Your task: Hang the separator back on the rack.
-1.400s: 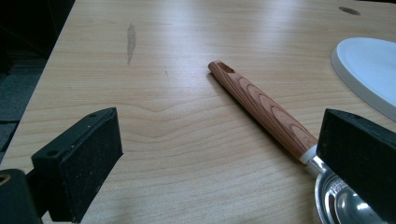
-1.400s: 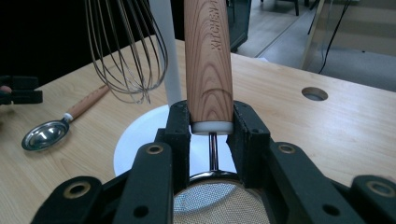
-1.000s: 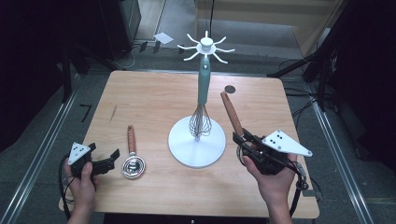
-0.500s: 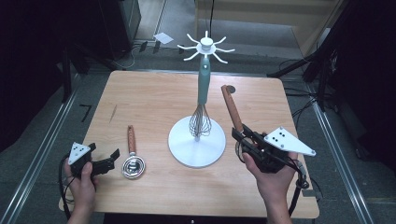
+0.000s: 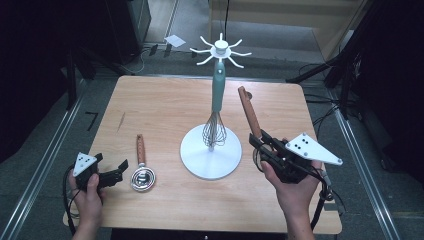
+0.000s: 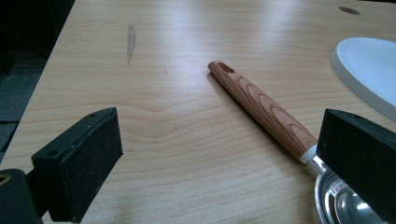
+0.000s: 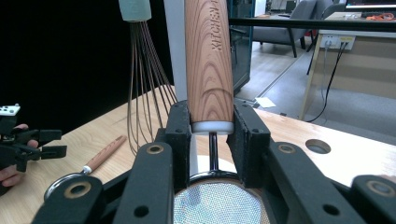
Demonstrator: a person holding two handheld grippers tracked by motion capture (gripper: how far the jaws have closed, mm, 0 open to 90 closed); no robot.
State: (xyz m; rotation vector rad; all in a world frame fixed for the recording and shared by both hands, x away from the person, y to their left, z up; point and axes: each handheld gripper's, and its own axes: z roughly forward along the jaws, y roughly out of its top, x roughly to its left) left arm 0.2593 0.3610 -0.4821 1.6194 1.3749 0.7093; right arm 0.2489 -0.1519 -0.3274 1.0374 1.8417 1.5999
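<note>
A white hook stand rises from the middle of the wooden table, and a whisk with a teal handle hangs from it. My right gripper is shut on a strainer, pads clamped at the base of its wooden handle, which points up and away. In the right gripper view the handle stands between the pads and the mesh lies below. My left gripper rests open at the front left, beside a wood-handled metal ladle. Its handle lies between the open jaws, untouched.
The stand's round base lies just right of the ladle. A small hole sits in the table's far right part. Cables and dark equipment stands line the floor around the table. A white paper lies on the floor behind.
</note>
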